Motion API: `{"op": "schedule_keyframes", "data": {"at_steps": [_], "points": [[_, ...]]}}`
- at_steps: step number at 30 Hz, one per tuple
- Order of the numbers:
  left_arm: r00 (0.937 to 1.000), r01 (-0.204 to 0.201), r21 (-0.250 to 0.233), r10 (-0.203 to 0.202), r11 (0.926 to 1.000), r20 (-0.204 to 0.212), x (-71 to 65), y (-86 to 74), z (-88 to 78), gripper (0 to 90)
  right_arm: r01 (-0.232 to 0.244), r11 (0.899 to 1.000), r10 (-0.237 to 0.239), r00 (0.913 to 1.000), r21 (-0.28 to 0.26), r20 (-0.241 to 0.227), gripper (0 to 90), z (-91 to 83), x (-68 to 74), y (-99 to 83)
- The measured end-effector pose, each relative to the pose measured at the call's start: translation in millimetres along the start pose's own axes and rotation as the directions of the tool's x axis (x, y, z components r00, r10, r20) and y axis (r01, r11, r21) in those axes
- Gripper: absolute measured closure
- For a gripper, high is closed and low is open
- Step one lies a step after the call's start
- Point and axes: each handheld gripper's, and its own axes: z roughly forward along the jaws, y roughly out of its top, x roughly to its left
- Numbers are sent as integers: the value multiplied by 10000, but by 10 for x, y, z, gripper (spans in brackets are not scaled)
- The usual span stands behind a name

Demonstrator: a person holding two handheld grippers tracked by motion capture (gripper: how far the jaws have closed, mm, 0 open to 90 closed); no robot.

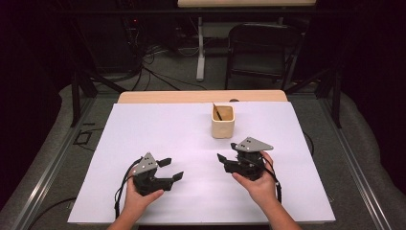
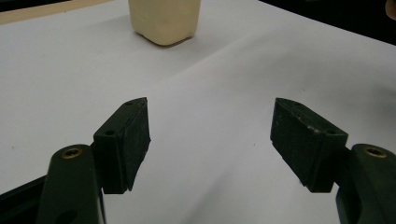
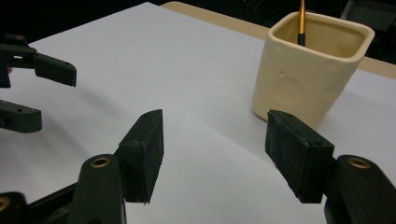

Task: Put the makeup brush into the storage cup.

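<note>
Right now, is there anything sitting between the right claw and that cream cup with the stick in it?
Nothing visible. The right claw stands open and empty, and bare white sheet lies between it and the cream cup. The stick stands inside the cup. The left claw is off to the side, clear of that path.

Pen (image 3: pixel 301 23) in cup (image 1: pixel 223 125), behind both grippers, on table (image 1: pixel 143 129).

A lab: dark curtained surround, cable tangle (image 1: pixel 158 72) on the floor, a folding chair (image 1: pixel 261 50), metal framing.
</note>
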Motion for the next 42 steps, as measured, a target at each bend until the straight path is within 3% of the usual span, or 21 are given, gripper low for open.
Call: {"op": "schedule_keyframes", "data": {"at_steps": [18,42], "points": [[10000,12,10,-12,10000,31,-1,-3,7,286,-173,9998,175,9997,106,-191,371,-109,60,-182],[10000,41,13,-41,10000,6,-1,-4,4,286,-87,9995,97,9994,318,-336,371,-68,123,-322]]}}
